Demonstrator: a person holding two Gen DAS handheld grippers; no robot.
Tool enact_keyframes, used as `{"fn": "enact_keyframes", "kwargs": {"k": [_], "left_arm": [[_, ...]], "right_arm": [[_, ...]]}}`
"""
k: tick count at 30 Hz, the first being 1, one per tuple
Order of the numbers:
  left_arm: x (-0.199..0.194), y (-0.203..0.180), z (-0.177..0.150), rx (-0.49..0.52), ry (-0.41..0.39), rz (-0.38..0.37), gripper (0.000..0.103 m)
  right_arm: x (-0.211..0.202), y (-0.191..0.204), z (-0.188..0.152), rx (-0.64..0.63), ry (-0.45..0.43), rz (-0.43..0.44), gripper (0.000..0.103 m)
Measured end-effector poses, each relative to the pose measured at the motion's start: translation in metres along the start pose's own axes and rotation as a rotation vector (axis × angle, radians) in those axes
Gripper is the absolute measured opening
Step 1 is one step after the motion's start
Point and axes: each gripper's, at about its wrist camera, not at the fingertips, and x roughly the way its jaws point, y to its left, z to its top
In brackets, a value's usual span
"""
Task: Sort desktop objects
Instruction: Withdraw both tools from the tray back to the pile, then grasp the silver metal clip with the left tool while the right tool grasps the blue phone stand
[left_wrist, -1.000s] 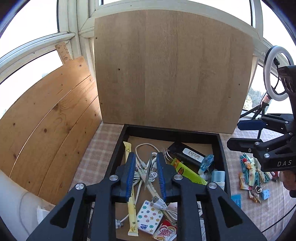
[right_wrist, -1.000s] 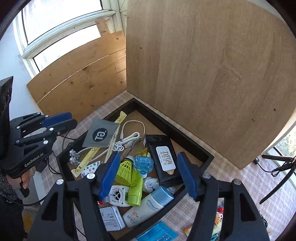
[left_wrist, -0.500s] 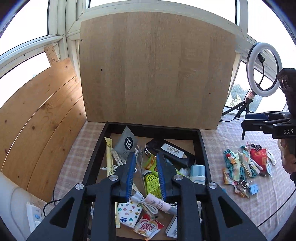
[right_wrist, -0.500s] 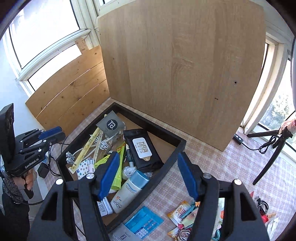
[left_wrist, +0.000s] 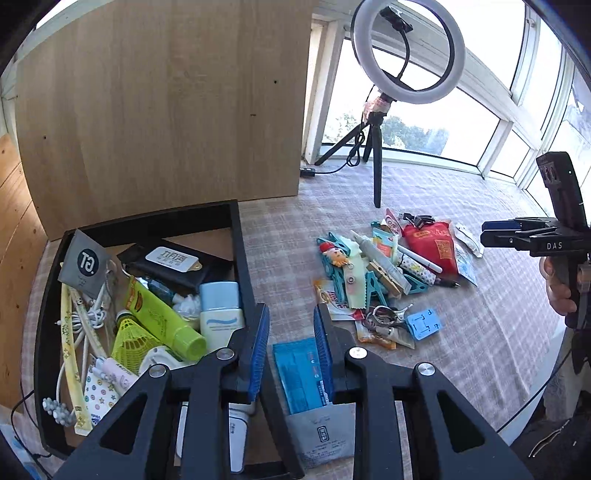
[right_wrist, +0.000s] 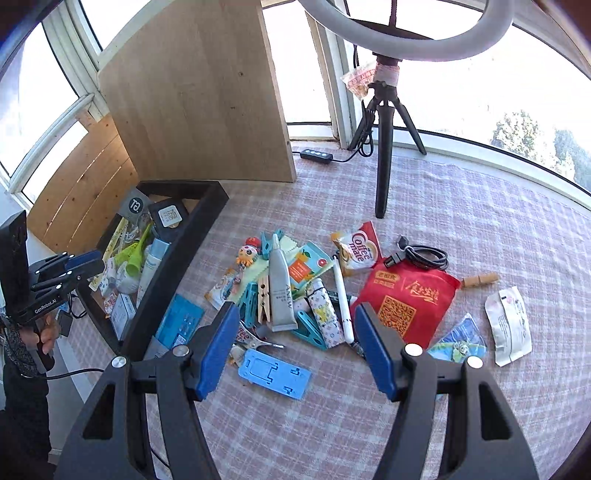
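Plastic-padded left hand-held gripper (left_wrist: 291, 334) and right hand-held gripper (right_wrist: 291, 341) gape, empty, over checked cloth (right_wrist: 480, 236).

Two black handheld grippers with blue finger pads

The left gripper (left_wrist: 290, 339) has matte black arms with triangular cut-outs, silver round screws at the joints and ribbed blue pads (left_wrist: 258, 347); its body reads "GenRobot.AI" in white, with a black cable trailing below the bare-skinned left hand (right_wrist: 46, 334). The right gripper (right_wrist: 293, 343) is built alike, with smooth blue pads (right_wrist: 376, 350), a white "DAS" marking on its side, and a bare-skinned right hand (left_wrist: 557, 284) on its grip.
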Motion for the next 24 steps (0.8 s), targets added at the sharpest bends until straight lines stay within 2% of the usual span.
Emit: {"fn": "enact_keyframes", "kwargs": {"k": [5,8,17,24], "left_arm": [[0.044,-0.047,0.001,0.051,0.088,-0.066,0.024],[0.064,-0.065,0.0,0.077,0.136,-0.073,0.024],[0.099,-0.087,0.001,0.131,0.244,-0.08,0.024],[0.116,-0.091,0.003,0.171,0.303,-0.057,0.024]], "right_arm": [[0.008,-0.008,-0.036,-0.055,0.052,-0.023,0.064],[0.017,0.002,-0.047,-0.127,0.071,-0.023,0.064],[0.061,0.038,-0.06,-0.378,0.16,-0.018,0.064],[0.086,0.056,-0.059,-0.55,0.218,0.009,0.064]]}}
